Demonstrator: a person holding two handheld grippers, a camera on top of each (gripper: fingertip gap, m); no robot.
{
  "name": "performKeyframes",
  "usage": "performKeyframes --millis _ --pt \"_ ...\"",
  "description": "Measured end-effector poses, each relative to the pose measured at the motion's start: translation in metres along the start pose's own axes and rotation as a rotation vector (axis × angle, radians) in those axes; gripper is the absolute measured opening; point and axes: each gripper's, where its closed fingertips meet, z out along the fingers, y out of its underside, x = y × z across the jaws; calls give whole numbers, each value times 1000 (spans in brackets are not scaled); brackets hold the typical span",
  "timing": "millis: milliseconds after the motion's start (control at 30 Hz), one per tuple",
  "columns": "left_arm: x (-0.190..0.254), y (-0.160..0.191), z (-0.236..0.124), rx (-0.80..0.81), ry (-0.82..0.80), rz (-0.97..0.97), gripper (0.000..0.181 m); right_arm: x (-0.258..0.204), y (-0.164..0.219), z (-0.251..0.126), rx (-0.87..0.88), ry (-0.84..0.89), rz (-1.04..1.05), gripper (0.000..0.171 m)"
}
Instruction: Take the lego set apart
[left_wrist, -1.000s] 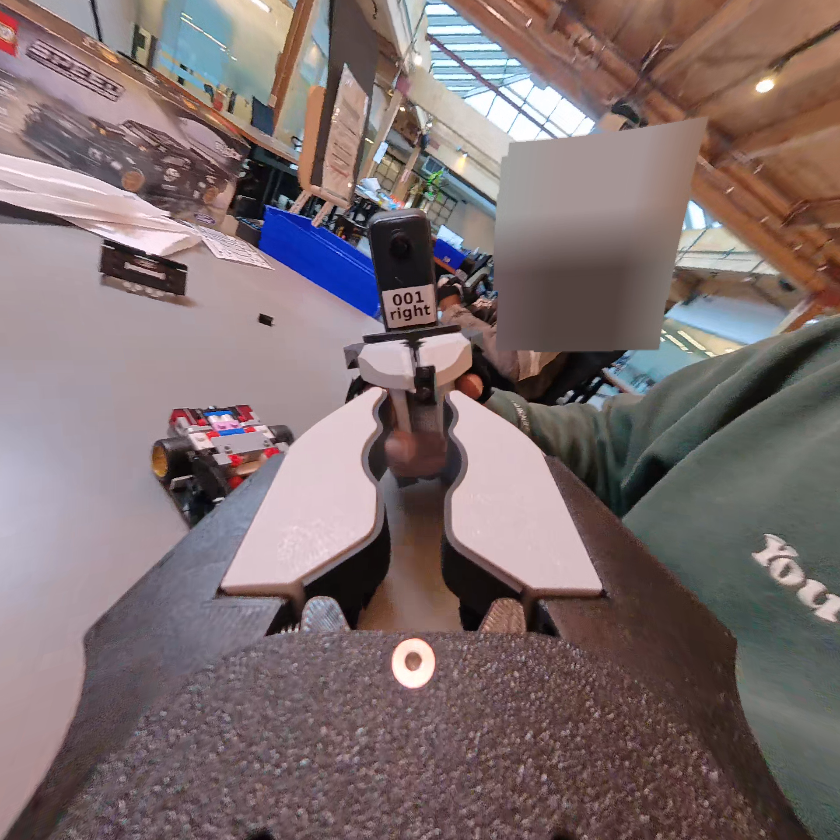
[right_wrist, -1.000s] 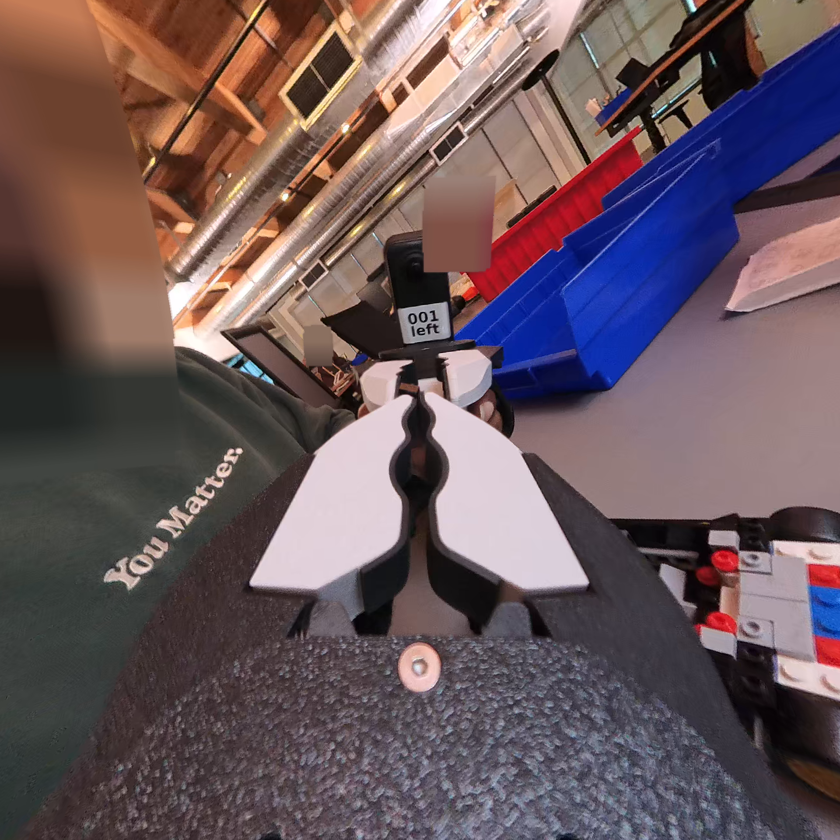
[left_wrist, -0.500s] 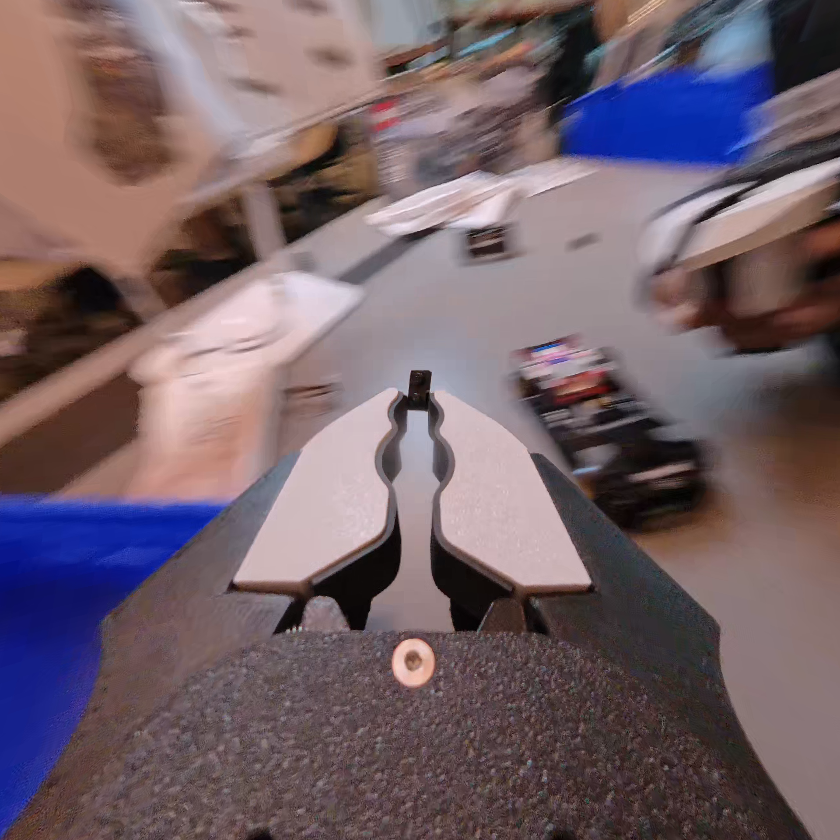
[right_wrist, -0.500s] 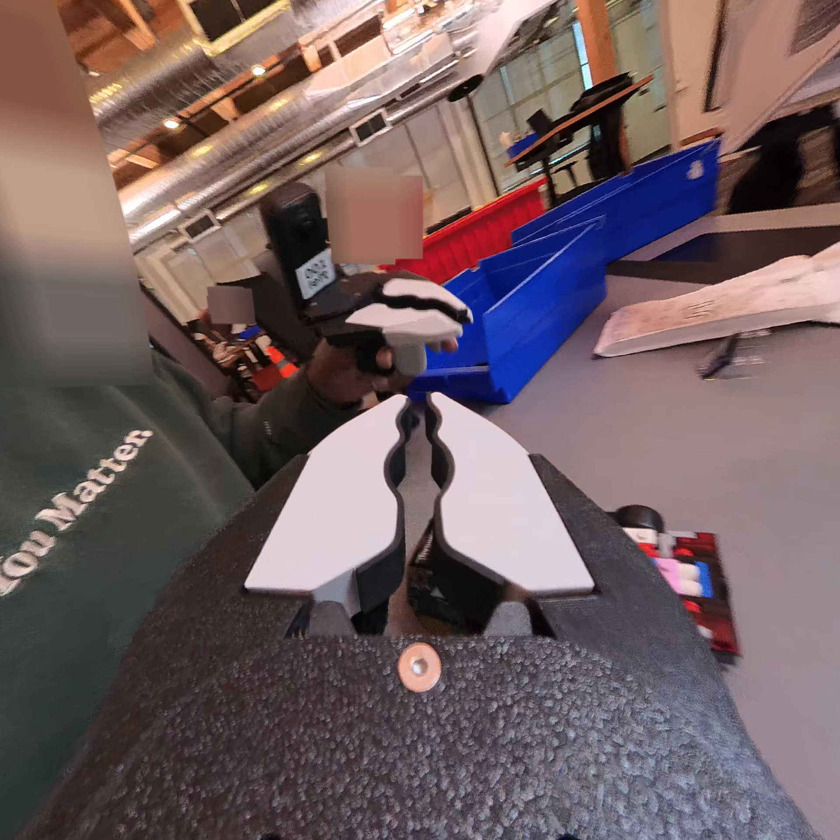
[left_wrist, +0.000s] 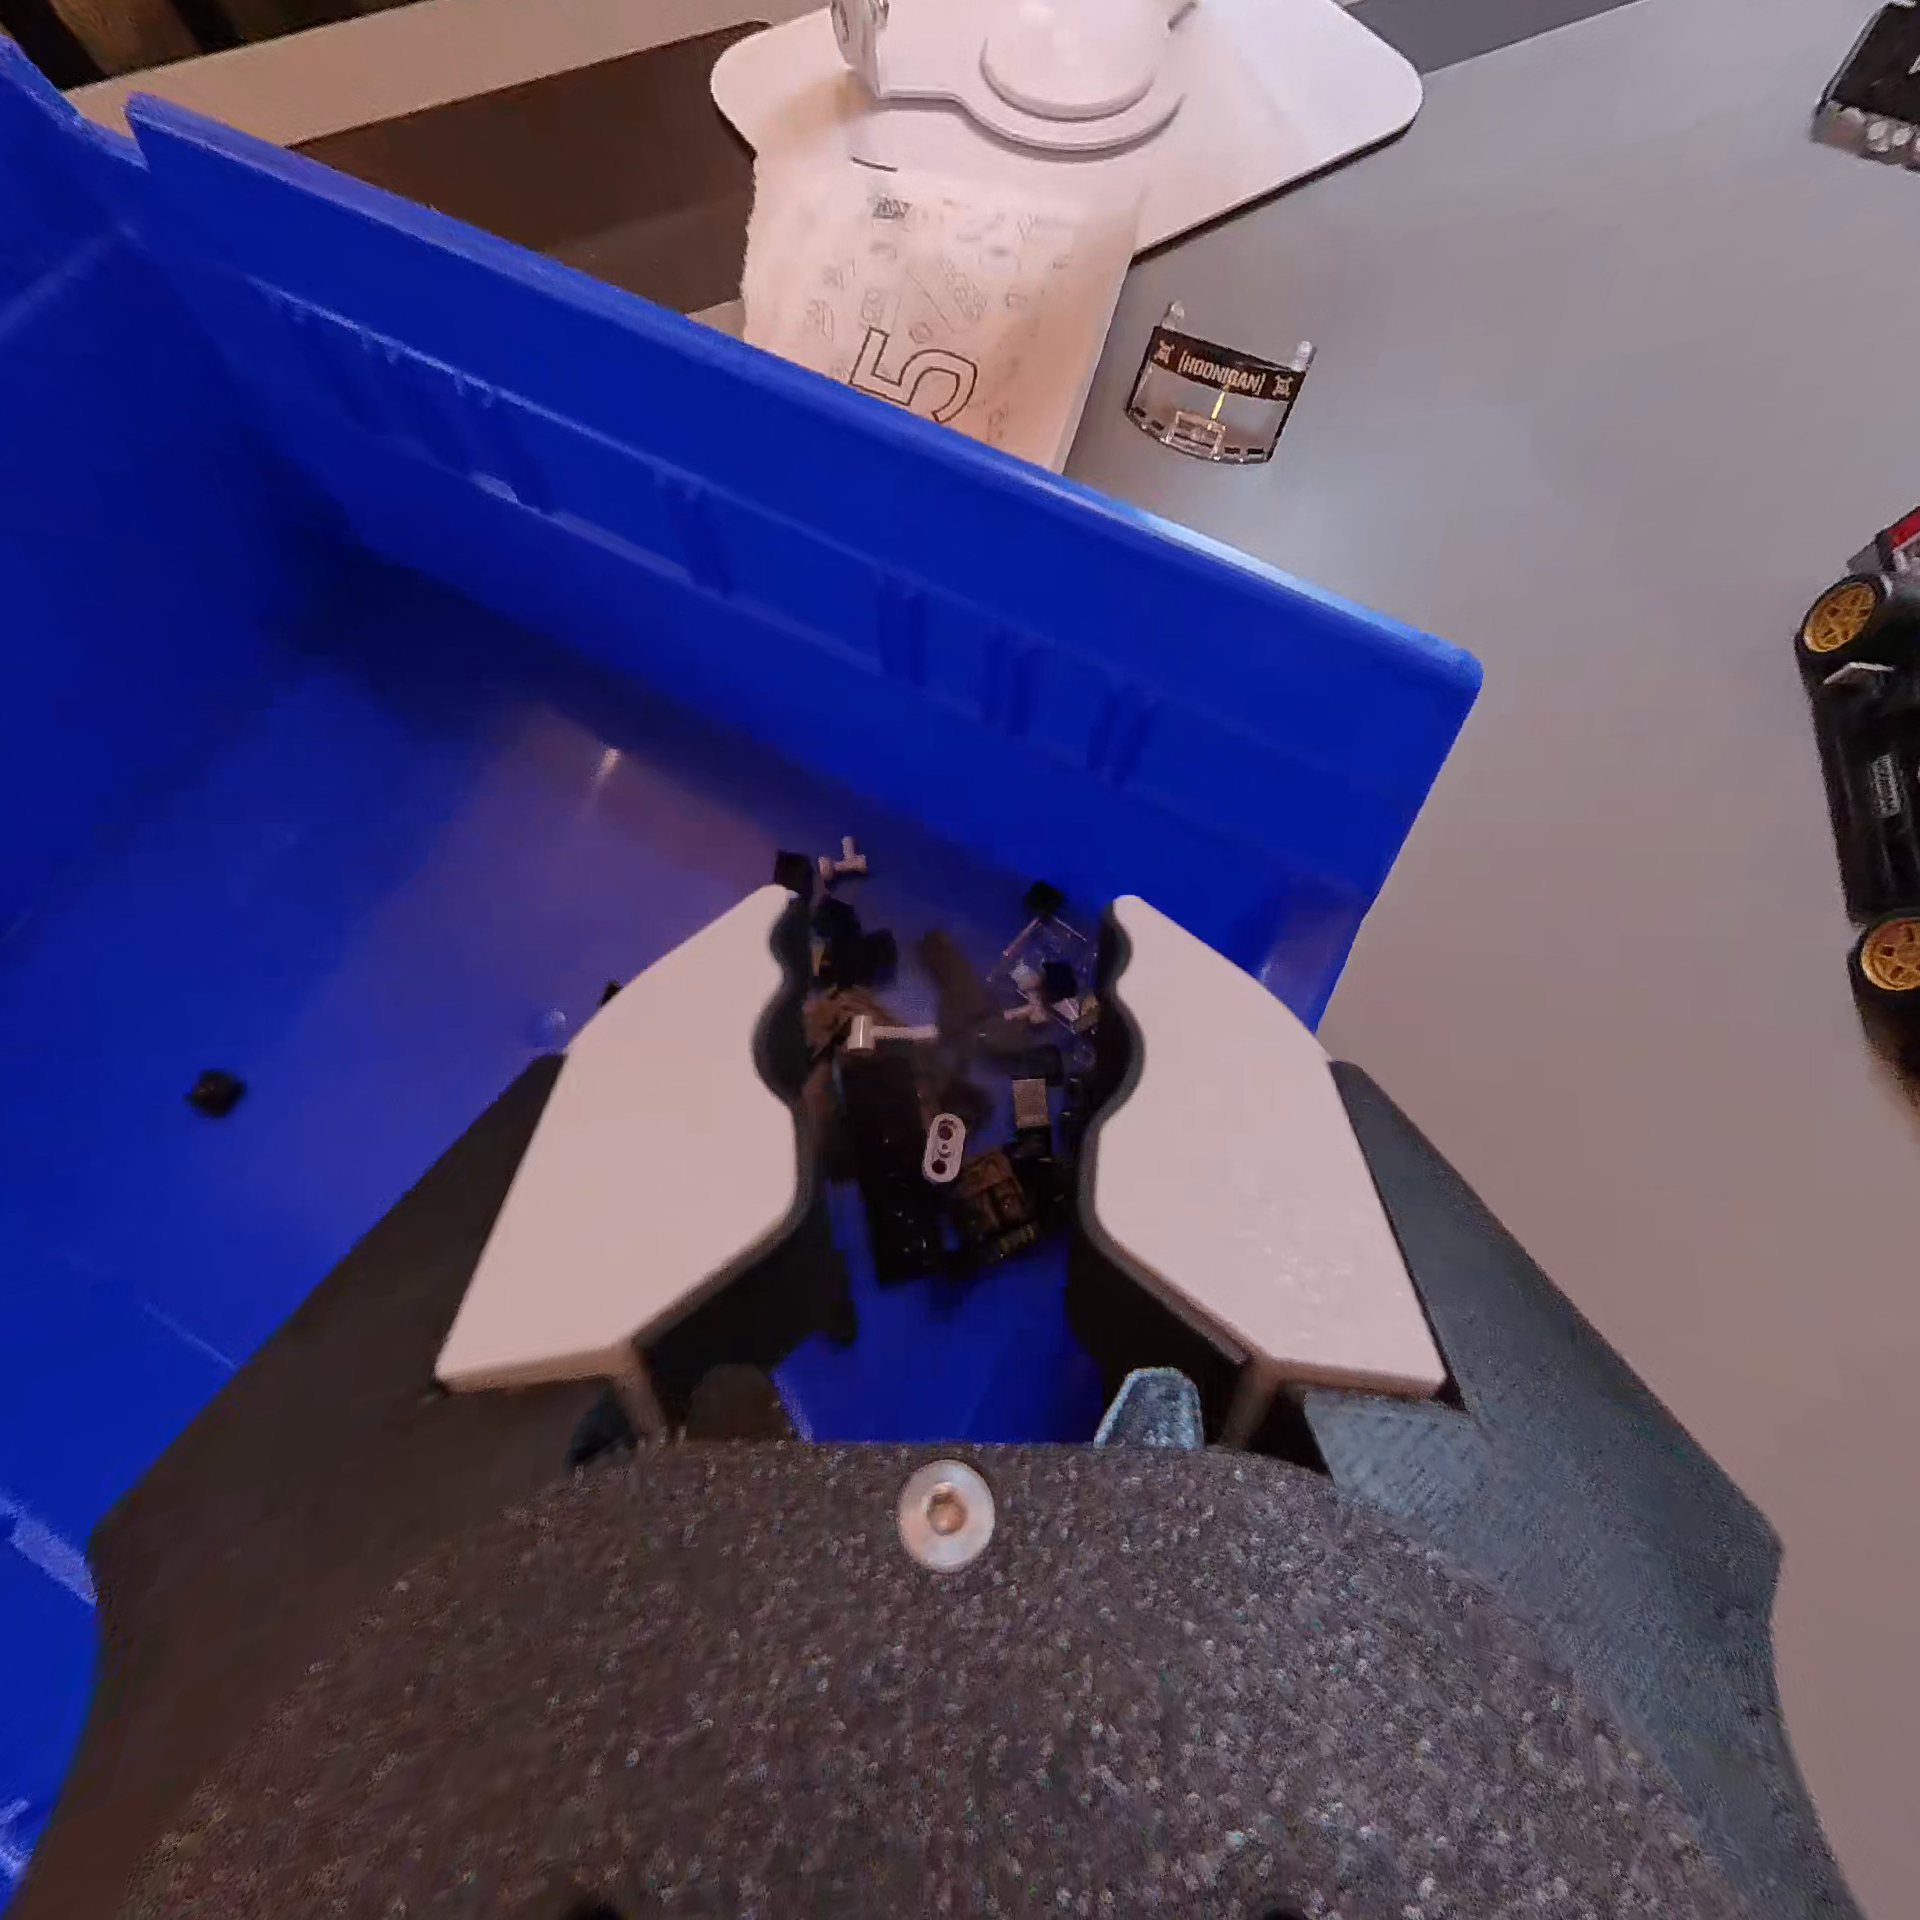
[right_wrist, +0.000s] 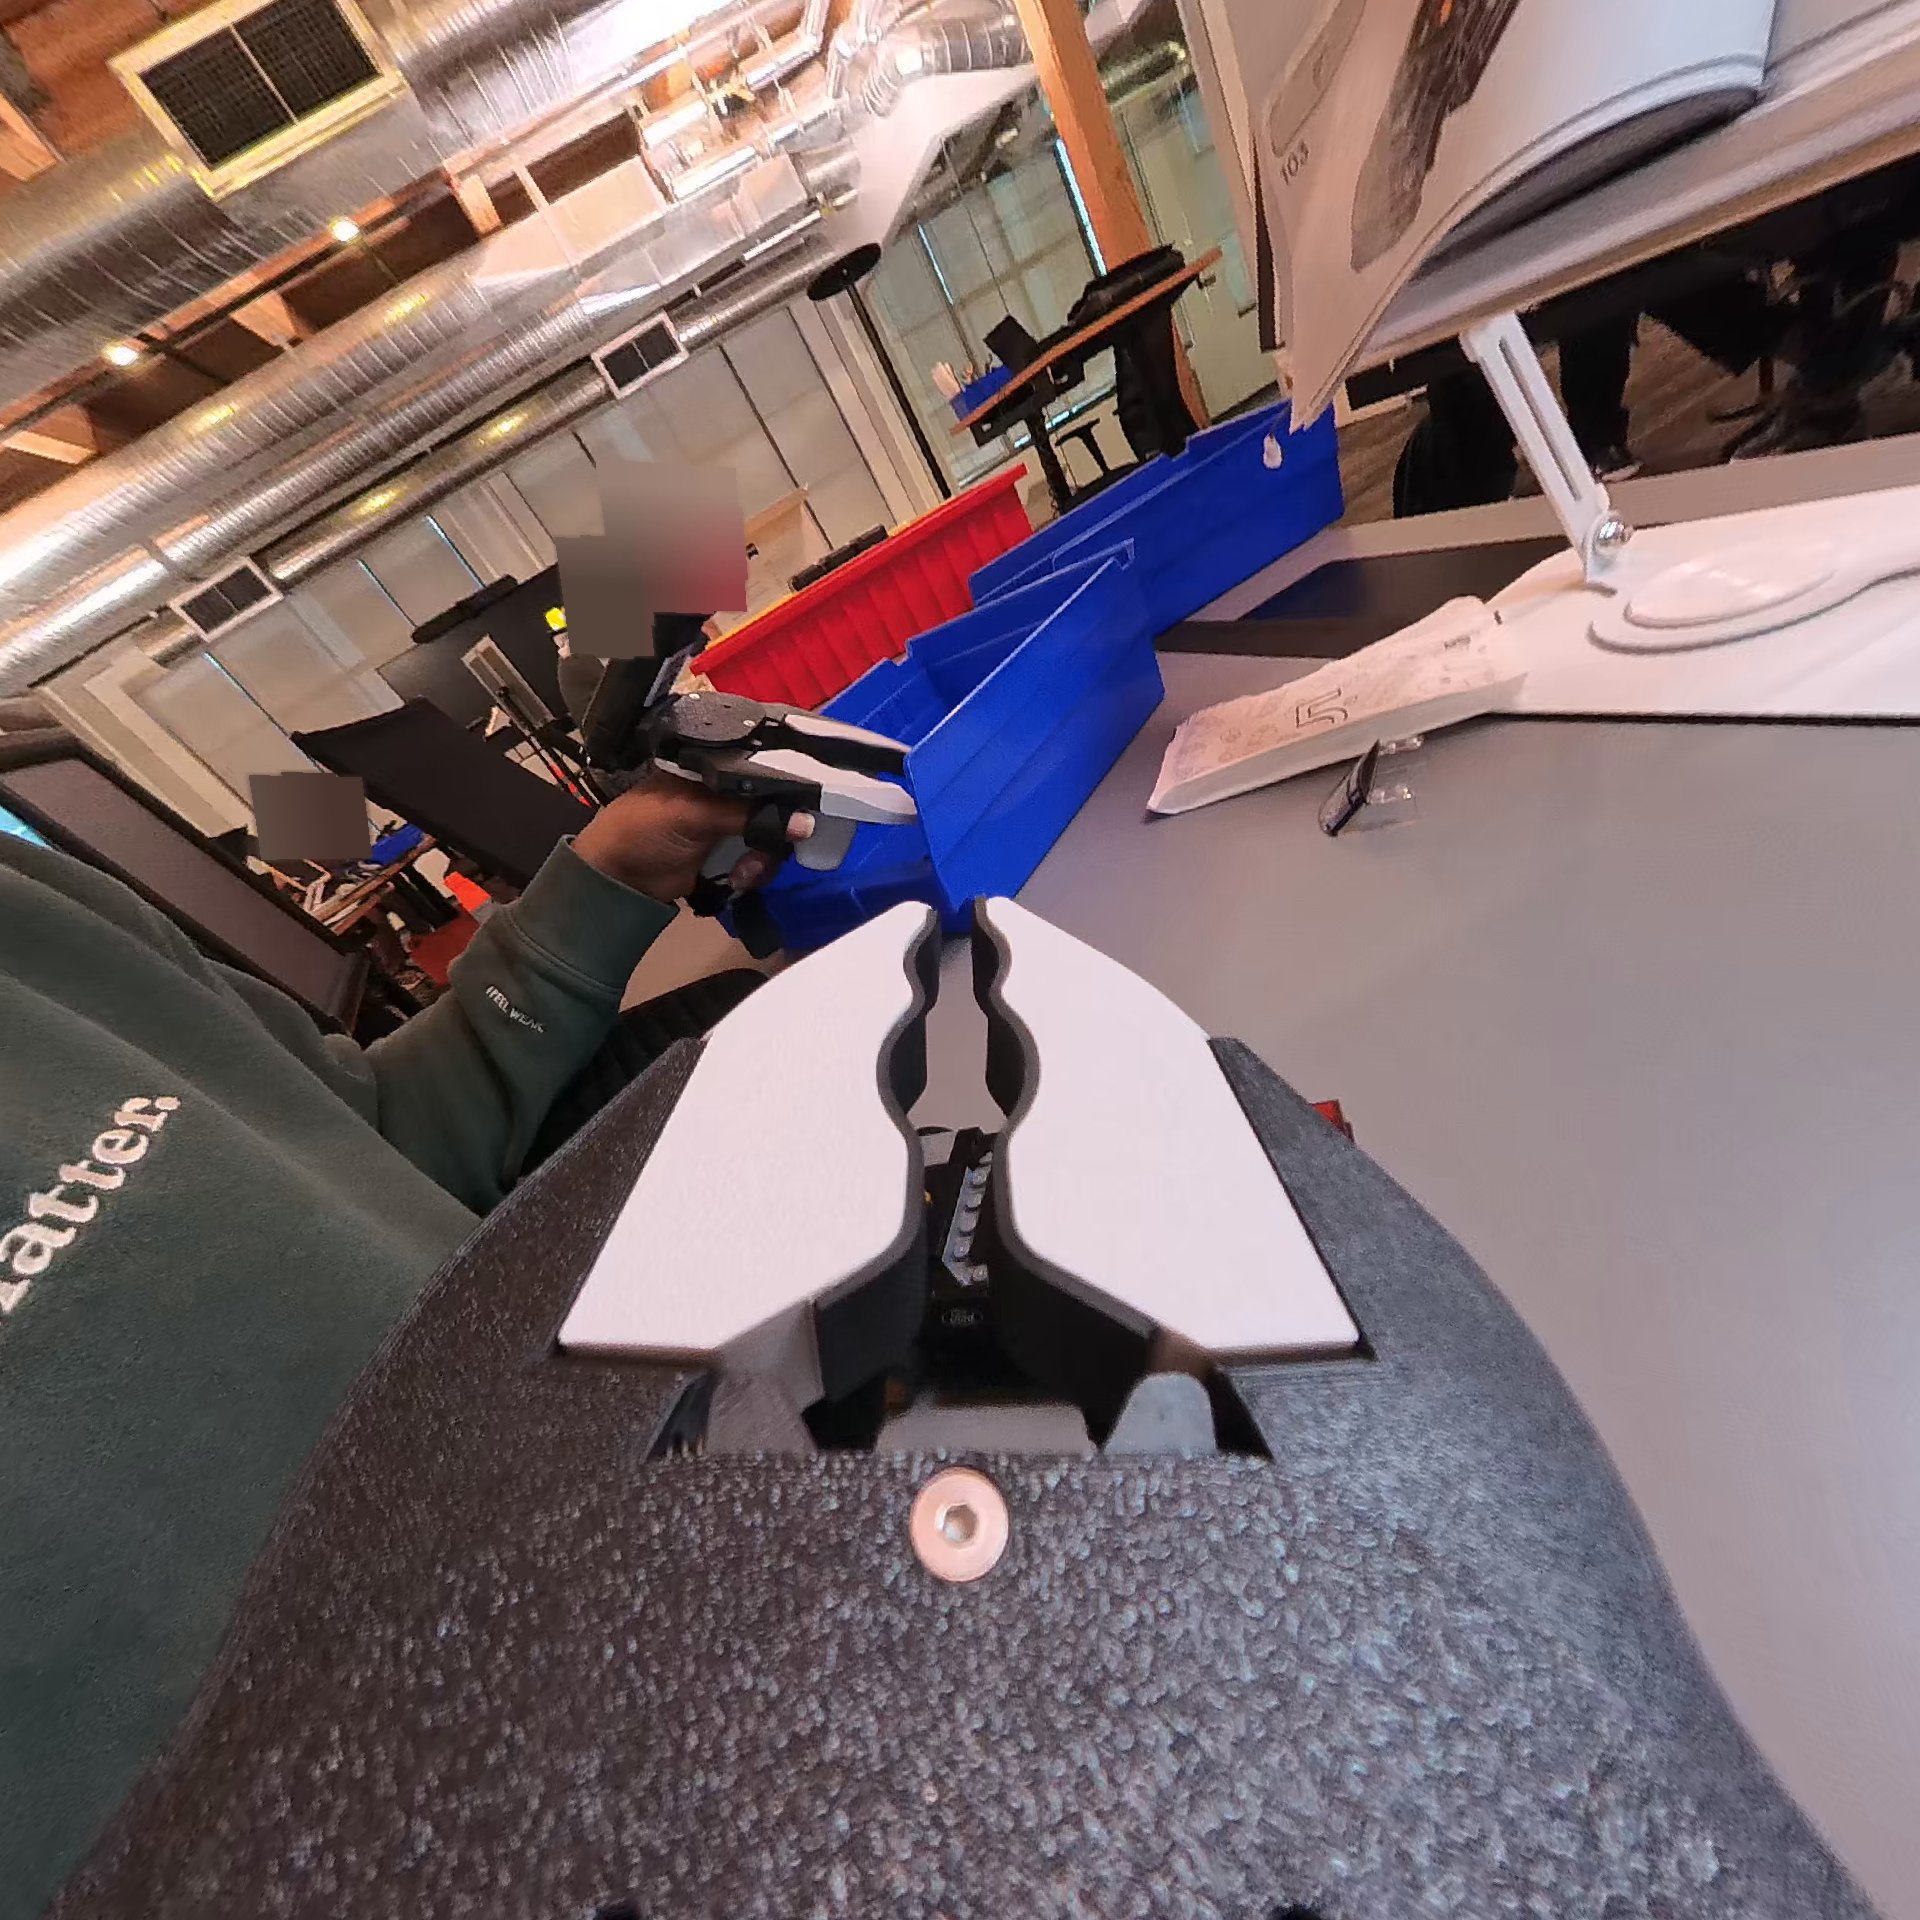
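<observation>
My left gripper (left_wrist: 948, 902) is open wide above the blue bin (left_wrist: 935, 582), with nothing between its pads. Below it, a pile of small black, grey and clear lego pieces (left_wrist: 956, 1122) lies on the bin floor. The right wrist view shows the same gripper (right_wrist: 906, 779) at the bin's near end (right_wrist: 1039, 727). The black lego car (left_wrist: 1870, 769) with gold wheels stands on the grey table at the right edge. My right gripper (right_wrist: 954, 914) hangs over the car (right_wrist: 961, 1216), its fingers a narrow slit apart with nothing between them.
A clear windscreen piece (left_wrist: 1221, 400) lies on the table beside a white paper bag (left_wrist: 935, 281). A white stand (right_wrist: 1714, 592) carries an open instruction book (right_wrist: 1455, 135). A red bin (right_wrist: 883, 613) and more blue bins stand behind. One loose black piece (left_wrist: 213, 1091) lies apart in the bin. The left gripper's tips are roughly 30 cm from the right gripper's. My left gripper's tips are some 15 cm from the loose black piece (left_wrist: 213, 1091).
My left gripper swung from in front of the right gripper to over the blue bin with a small black piece in its tips, then opened; the piece has left the grasp. My right fingers parted slightly.
</observation>
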Motion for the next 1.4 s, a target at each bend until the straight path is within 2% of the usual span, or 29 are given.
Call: performKeyframes --millis 133,233,267,300,333,367,433,467,500,533,700,733,800,900,967,1067,1100,1167,1300,1400 --pt "2 -9 -2 59 3 5 63 0 4 2 -22 12 -21 6" --pt "11 -34 -13 227 17 40 56 2 6 2 -39 49 -69 6" --pt "15 -44 -19 296 22 56 48 4 6 3 -43 68 -89 7" --pt "19 -54 -27 367 25 78 31 6 6 3 -47 92 -110 10" --pt "25 -63 -36 447 33 108 6 9 6 3 -50 121 -134 15" --pt "32 -71 -44 515 49 135 0 13 5 3 -53 153 -159 21" --pt "42 -78 -52 574 73 159 0 20 0 2 -51 205 -221 20" --pt "45 -81 -54 599 83 169 0 24 -5 2 -46 235 -258 14" --pt "48 -84 -57 624 88 174 0 31 -14 2 -43 284 -303 0" --pt "51 -86 -58 640 93 176 0 41 -25 3 -53 337 -354 0" --pt "65 -99 -56 686 128 180 0 93 -120 32 -23 524 -567 0" --pt "67 -103 -54 685 126 187 0 108 -139 42 -17 560 -603 3" --pt "72 -114 -52 690 124 217 0 142 -171 64 -27 637 -664 22" --pt "76 -136 -53 699 108 248 0 192 -199 102 -76 710 -684 38" --pt "80 -152 -53 706 109 256 0 215 -210 122 -96 751 -710 40" --pt "85 -173 -48 697 108 254 1 220 -222 134 -89 781 -850 25" --pt "88 -179 -45 692 121 243 2 217 -223 133 -81 780 -877 13" --pt "96 -190 -37 685 162 192 3 216 -223 127 -36 790 -883 9" --pt "123 -213 -5 664 308 -16 17 226 -224 109 42 767 -699 10" --pt "133 -221 39 614 365 -215 32 233 -222 98 107 748 -565 11"
